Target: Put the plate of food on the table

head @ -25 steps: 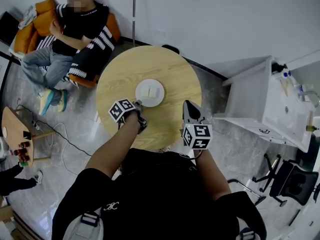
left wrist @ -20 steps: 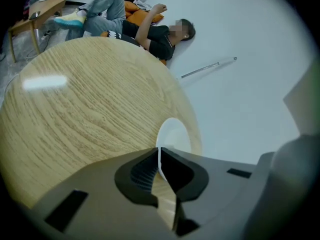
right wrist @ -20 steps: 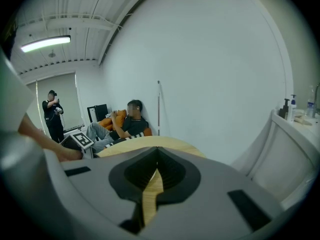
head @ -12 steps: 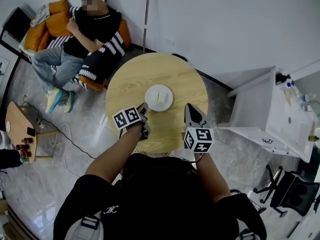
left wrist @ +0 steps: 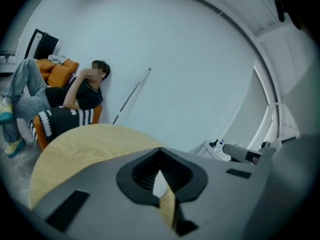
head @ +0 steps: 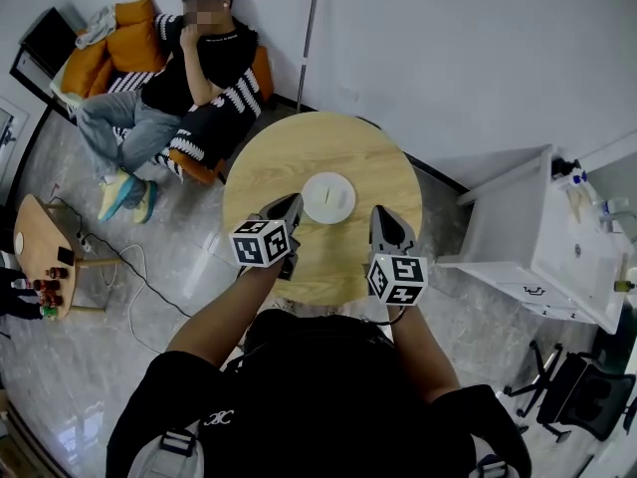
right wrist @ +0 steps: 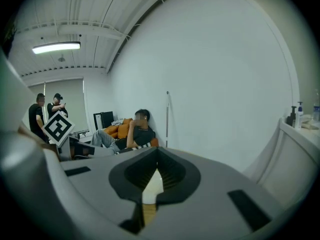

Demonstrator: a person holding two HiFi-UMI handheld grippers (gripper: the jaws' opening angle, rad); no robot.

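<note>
A white plate (head: 328, 197) with pale food pieces rests near the middle of the round wooden table (head: 299, 152). In the head view my left gripper (head: 292, 200) hovers over the table just left of the plate, apart from its rim, jaws together and holding nothing. My right gripper (head: 379, 210) is over the table's right edge, to the right of the plate, also shut and empty. The left gripper view shows its jaws' tip (left wrist: 160, 149) above the tabletop (left wrist: 75, 144). In the right gripper view the gripper (right wrist: 158, 151) is likewise shut.
A person (head: 199, 68) sits on an orange sofa beyond the table's far left. A white counter (head: 542, 227) with bottles stands at the right, and a small wooden side table (head: 40, 257) at the left. A thin pole (head: 311, 43) leans on the wall.
My left gripper has come away from the plate's rim and lifted a little. The plate stays on the table. The right gripper has kept its place.
</note>
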